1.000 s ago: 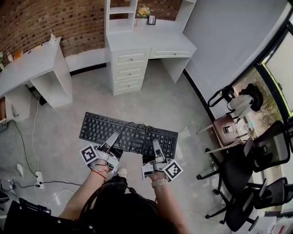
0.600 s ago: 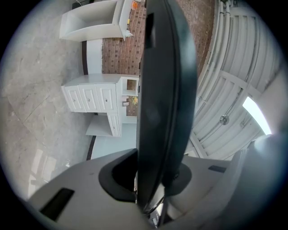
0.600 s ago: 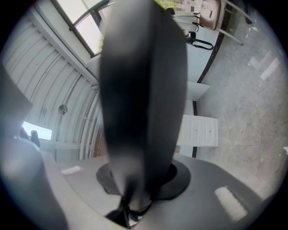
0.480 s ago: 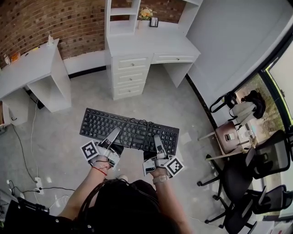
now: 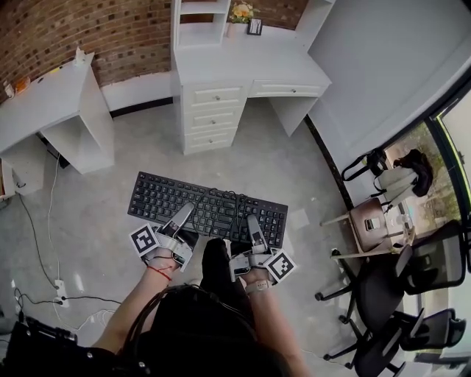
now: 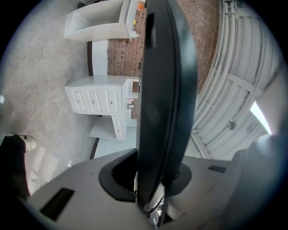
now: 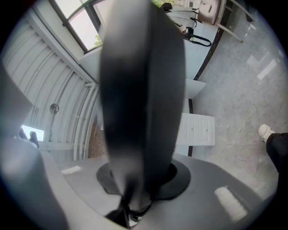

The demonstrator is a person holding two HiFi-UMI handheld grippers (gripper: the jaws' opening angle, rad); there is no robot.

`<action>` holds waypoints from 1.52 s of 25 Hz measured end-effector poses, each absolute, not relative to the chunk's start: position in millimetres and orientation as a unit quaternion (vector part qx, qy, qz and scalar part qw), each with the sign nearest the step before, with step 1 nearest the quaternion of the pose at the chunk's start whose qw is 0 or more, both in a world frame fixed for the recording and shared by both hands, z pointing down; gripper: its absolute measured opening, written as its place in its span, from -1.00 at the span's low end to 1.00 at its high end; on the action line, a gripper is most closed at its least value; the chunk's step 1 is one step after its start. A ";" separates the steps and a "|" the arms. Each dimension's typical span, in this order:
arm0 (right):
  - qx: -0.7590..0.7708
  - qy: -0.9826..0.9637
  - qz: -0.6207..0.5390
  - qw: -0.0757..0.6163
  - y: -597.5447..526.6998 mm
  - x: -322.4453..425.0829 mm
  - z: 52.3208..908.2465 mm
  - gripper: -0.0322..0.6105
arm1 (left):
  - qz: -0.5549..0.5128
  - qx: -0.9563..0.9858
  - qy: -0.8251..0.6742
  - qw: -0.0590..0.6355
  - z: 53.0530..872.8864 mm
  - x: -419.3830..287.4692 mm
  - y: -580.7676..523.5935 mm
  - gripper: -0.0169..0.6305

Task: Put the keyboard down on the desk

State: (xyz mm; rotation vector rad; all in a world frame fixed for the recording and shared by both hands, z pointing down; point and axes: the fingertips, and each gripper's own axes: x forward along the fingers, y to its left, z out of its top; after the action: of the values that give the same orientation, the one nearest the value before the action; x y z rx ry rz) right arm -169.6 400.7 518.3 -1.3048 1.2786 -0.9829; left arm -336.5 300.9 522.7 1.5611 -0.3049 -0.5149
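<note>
Left gripper (image 5: 184, 212) and right gripper (image 5: 252, 223): jaws of each closed on the near edge of the long, flat black plastic keyboard (image 5: 202, 206). I hold it level in the air over the speckled grey floor (image 5: 96, 213). It is not set down yet. The smooth white surface with drawers (image 5: 257, 68) stands well ahead. The keys look matte, in even rows. A thin black cable (image 5: 234, 202) lies looped on top.

The keyboard (image 5: 206, 210) is above the floor (image 5: 96, 213). Beyond the keyboard stands a desk (image 5: 250, 70) with flowers (image 5: 241, 12) at its back. Left of the keyboard is a second desk (image 5: 44, 103), and right of it are chairs (image 5: 397, 287).
</note>
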 end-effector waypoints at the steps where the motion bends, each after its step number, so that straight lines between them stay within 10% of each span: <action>1: -0.540 0.529 -0.411 0.509 395.0 -167.1 521.3 -0.68 | -0.228 0.692 -0.138 0.671 524.6 -334.2 295.9 -0.73; 38: -0.508 0.536 -0.435 0.514 155.0 8.9 521.4 -0.68 | -0.230 0.697 -0.165 0.659 516.6 -163.0 66.1 -0.73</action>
State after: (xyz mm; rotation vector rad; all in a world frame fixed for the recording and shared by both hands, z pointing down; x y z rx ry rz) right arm 8.9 155.0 521.4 -1.2217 1.2890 -1.0464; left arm -163.0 66.1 516.6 1.5780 -0.3747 -0.5204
